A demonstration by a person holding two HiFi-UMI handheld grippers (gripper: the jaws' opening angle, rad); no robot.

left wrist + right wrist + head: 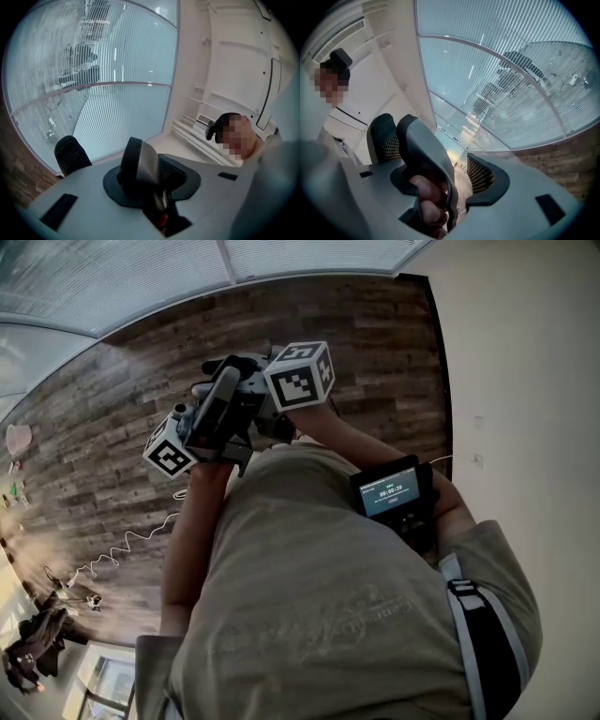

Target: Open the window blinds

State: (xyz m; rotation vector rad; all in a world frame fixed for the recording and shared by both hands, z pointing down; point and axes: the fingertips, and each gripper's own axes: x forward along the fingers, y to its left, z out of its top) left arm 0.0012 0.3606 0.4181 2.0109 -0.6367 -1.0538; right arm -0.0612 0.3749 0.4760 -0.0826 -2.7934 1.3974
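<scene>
Brown wood-plank floor point(112, 427) filled the head view. The left gripper point(217, 395) and right gripper point(255, 371) were held tight together in front of the person's grey shirt point(319, 596). Both were well apart from the white slatted window blinds point(122, 277) at the top edge.

Left gripper view: jaws released, black ribbed pads point(71, 158) apart, with a grey curved lever point(140, 164) showing between them. The blinds hung ahead with slats closed.

Right gripper view: jaws also released, pads apart. The person's fingers point(424, 187) were curled at a similar grey lever between them. The blinds were up right, slats closed.
</scene>
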